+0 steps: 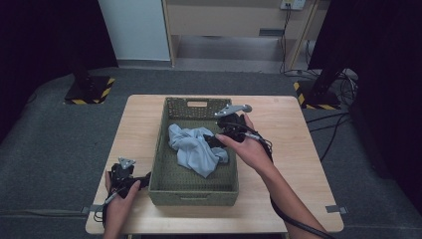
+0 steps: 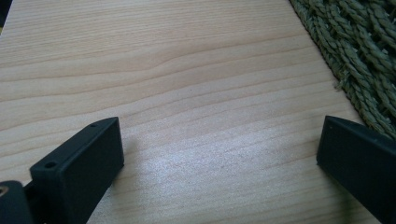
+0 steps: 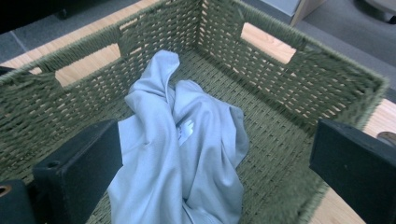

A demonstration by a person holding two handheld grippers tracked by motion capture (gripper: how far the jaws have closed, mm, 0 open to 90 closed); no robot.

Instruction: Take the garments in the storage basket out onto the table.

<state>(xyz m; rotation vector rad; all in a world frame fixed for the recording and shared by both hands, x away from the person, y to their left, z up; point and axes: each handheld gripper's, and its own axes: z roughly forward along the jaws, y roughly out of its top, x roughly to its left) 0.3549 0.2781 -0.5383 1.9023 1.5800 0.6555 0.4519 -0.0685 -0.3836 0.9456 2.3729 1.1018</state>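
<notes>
A crumpled light blue cloth lies inside a green woven basket on the wooden table. My right gripper hovers over the basket's right side, open, jaws spread on either side of the cloth without holding it. My left gripper rests low over the bare tabletop by the basket's near left corner, open with nothing between its jaws. The basket's woven wall shows at the right in the left gripper view.
The table stands on grey carpet. Black stands with yellow-striped bases flank the far corners, and cables run on the floor at the right. Bare wood lies left and right of the basket.
</notes>
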